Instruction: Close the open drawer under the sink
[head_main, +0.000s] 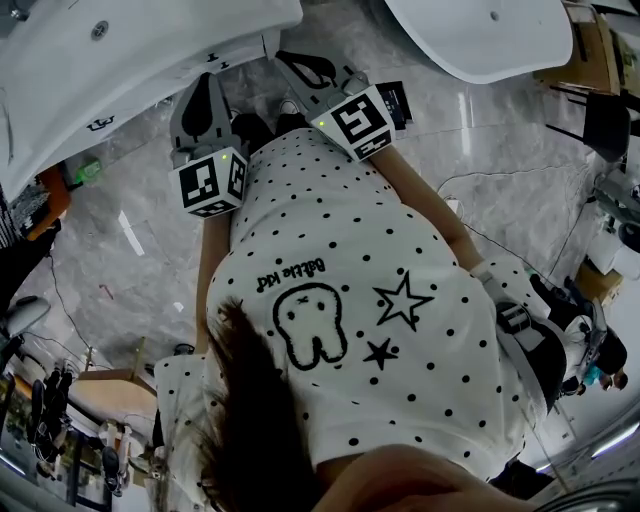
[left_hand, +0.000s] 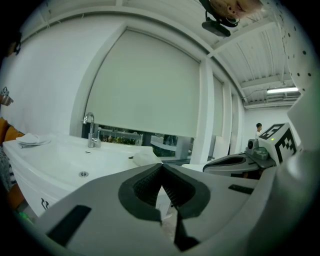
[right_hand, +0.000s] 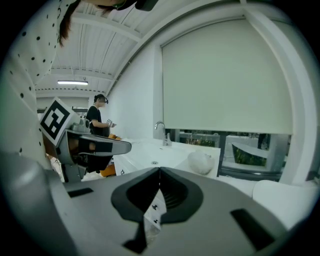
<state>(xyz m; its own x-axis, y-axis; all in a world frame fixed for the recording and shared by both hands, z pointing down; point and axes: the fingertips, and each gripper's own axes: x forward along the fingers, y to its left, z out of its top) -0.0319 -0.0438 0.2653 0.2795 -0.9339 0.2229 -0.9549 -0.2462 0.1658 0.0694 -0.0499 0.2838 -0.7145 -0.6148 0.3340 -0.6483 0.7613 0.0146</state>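
Note:
No open drawer shows in any view. In the head view, the white sink unit (head_main: 110, 50) fills the top left, a small logo on its front. My left gripper (head_main: 209, 80) and right gripper (head_main: 287, 58) are held side by side before it, above the marble floor. The left gripper view has the jaws shut (left_hand: 161, 167), tips touching, nothing between them; beyond lie the basin and chrome tap (left_hand: 90, 131). The right gripper (right_hand: 160, 172) is shut and empty too, with the same tap (right_hand: 161, 132) further off.
A second white basin (head_main: 480, 30) sits at the top right. A rounded white object (right_hand: 202, 162) lies on the counter. A person (right_hand: 97, 117) stands far off by the counter's end. Cables and cluttered stands (head_main: 60, 420) line the floor's edges.

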